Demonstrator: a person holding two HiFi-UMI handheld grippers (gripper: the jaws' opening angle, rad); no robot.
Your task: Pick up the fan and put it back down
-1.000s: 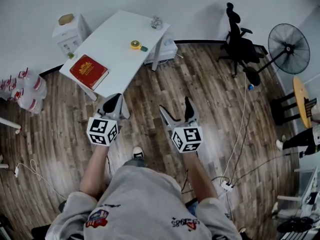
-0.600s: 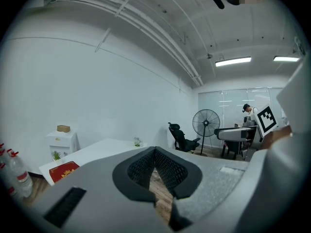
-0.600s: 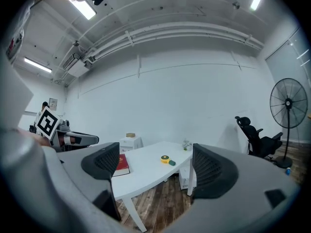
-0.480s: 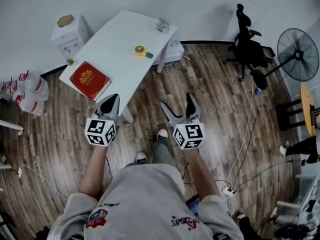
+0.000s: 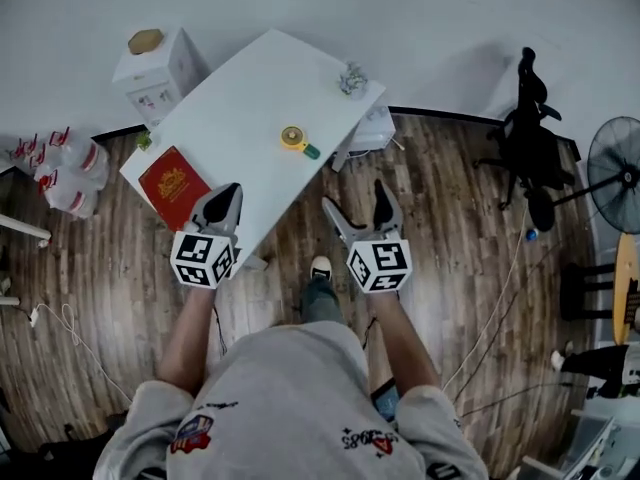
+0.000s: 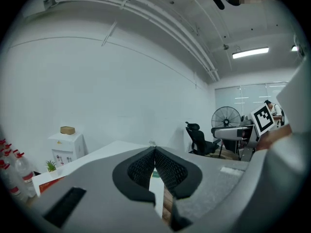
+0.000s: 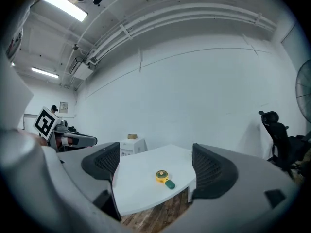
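Note:
A small yellow hand fan with a green handle [image 5: 297, 141] lies on the white table [image 5: 240, 108]; the right gripper view shows the fan [image 7: 164, 177] ahead between the jaws, still some way off. My left gripper [image 5: 222, 204] is over the table's near edge, beside a red book [image 5: 174, 182]. Its jaws are shut with nothing between them [image 6: 154, 152]. My right gripper [image 5: 360, 213] hangs over the floor just off the table's near right corner, open and empty [image 7: 155, 160]. Neither gripper touches the fan.
A crumpled shiny thing [image 5: 351, 78] sits at the table's far corner. A white cabinet [image 5: 160, 63] and water bottles [image 5: 65, 168] stand to the left. To the right are a black office chair [image 5: 530, 148], a pedestal fan [image 5: 618, 163] and cables on the wood floor.
The person has stepped toward the table, so it and the hand fan are now nearer both grippers. The left jaws stay shut and the right jaws stay open.

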